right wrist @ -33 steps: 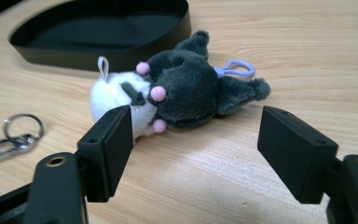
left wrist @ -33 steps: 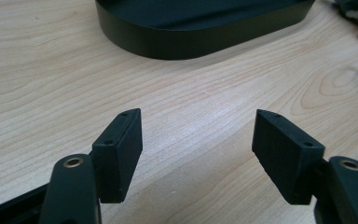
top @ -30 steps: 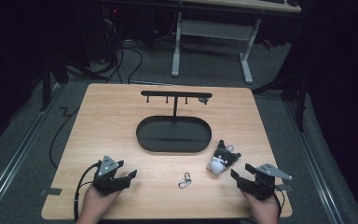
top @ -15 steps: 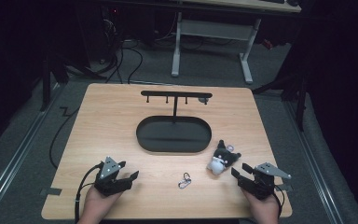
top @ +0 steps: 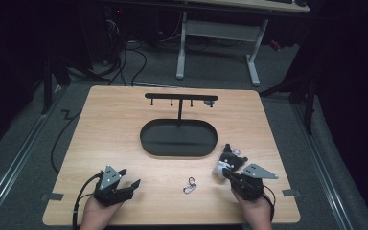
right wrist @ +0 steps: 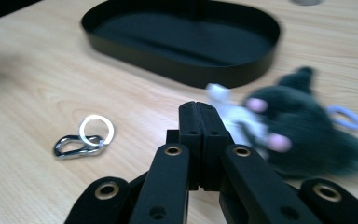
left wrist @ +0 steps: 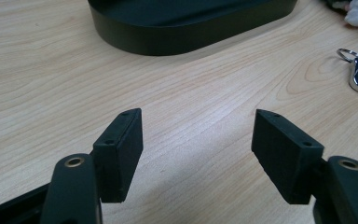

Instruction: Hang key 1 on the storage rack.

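Nothing hung yet: toy and clip are lying loose on the table.

The right gripper, its jaws having just been closing to meet with nothing between them, is nosing beside the plush toy; the left gripper is waiting with jaws apart. The clip is sitting between them, before the tray and its empty rack.

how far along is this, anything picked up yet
Nothing is done yet: the plush toy and key clip lie on the table. The right gripper has just closed its jaws, empty, beside the toy. The left gripper is open. Every pickup remains.
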`<state>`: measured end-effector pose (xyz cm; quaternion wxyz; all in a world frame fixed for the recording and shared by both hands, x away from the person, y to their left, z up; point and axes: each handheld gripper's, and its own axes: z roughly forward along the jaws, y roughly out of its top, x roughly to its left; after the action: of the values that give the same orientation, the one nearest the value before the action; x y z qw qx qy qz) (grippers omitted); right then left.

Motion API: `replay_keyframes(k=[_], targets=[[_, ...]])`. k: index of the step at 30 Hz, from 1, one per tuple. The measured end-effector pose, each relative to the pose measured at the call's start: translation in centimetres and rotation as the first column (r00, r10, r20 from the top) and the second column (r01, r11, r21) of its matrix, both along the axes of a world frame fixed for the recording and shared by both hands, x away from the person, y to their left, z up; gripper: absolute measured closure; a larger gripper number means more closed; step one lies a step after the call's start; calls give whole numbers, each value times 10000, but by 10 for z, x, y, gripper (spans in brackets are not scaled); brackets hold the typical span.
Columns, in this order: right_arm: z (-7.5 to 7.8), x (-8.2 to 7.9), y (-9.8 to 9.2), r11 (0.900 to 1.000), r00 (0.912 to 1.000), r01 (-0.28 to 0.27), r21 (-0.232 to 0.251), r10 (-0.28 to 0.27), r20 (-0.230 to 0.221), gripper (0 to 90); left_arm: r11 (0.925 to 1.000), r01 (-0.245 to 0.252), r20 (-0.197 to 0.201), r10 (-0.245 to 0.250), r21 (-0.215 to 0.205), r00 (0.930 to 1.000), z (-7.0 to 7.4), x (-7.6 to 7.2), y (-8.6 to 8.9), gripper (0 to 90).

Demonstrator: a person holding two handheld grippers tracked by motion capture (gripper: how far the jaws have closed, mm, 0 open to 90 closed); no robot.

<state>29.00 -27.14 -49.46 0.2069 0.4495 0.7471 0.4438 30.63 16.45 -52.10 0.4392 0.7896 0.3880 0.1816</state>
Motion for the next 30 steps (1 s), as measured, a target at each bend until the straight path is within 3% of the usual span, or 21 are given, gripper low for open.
replay_keyframes(k=[3,10,17,30], targets=[[-6,6,14,9988,9992,-340,-341,333,-207,900,10000,-12,-34,12,61,10000,-1,-1,1,344],[-15,22,32,9949,9987,-277,-974,234,-446,900,9999,46,-52,-45,147,10000,-2,-3,0,344],[-17,22,26,9955,9982,-82,-949,25,-604,900,9996,210,10,-210,187,9998,-1,-1,-5,344],[-18,2,1,9938,9958,615,-922,-673,-615,900,9968,797,229,-798,68,9965,3,10,-26,348]])
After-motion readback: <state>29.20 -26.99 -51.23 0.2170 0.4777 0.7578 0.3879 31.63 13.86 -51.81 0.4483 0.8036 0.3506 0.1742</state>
